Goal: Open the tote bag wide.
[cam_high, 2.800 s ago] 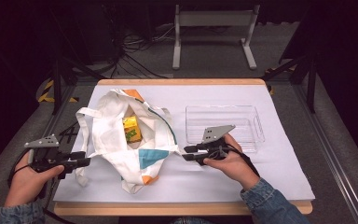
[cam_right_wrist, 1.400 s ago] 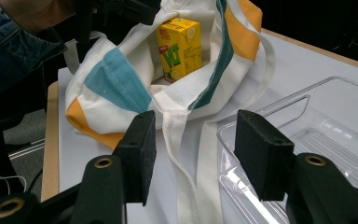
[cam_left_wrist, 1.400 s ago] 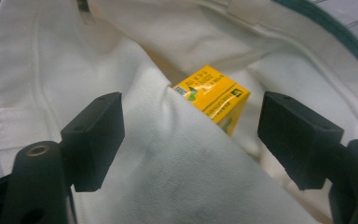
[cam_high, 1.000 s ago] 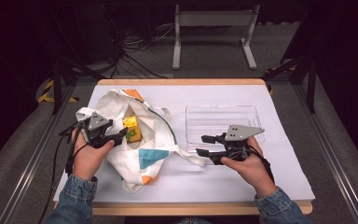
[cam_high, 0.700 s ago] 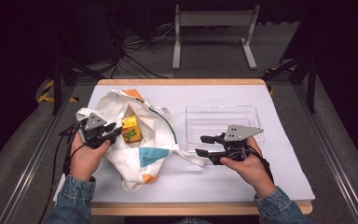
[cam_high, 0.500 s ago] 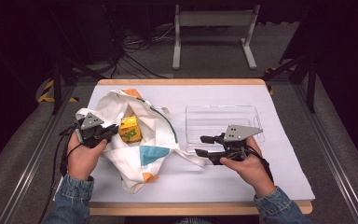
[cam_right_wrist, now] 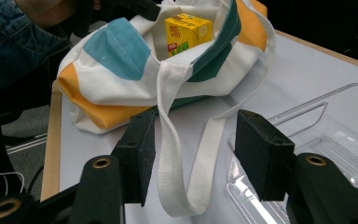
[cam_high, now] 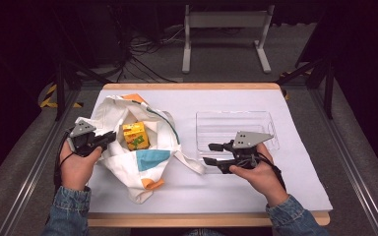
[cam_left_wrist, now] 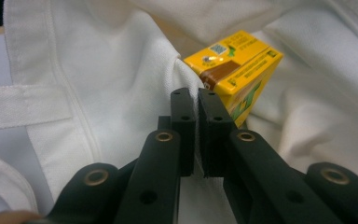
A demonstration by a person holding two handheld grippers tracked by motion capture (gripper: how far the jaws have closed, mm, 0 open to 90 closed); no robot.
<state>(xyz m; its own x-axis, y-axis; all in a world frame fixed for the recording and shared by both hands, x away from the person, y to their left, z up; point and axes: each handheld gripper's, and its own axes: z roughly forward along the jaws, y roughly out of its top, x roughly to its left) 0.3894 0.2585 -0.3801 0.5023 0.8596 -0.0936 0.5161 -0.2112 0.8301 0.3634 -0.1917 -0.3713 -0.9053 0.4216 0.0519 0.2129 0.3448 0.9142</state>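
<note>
So the left gripper (cam_high: 107,138) has its fingers clamped on the rim of the cloth bag (cam_high: 142,162) near the desk's left edge, yellow juice box (cam_high: 135,135) sitting inside. Right gripper (cam_high: 210,154) fingers are wide apart around the bag's strap (cam_right_wrist: 177,168), not squeezing it, just beside the clear tray (cam_high: 270,129).

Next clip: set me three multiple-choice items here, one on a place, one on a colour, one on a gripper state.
1. Where is the yellow drink carton?
A. inside the open tote bag
B. in the clear tray
C. on the bare table

2. What colour is the patch on the bag nearest the carton?
A. red
B. teal blue
C. black

3. How do the left gripper's jaws stand?
A. wide open
B. gripping the carton
C. shut on a fold of the bag's cloth

Key: 1 A, white cloth surrounds it; 2 B, high view shows it; 3 C, cloth runs between the closed jaws.
</note>
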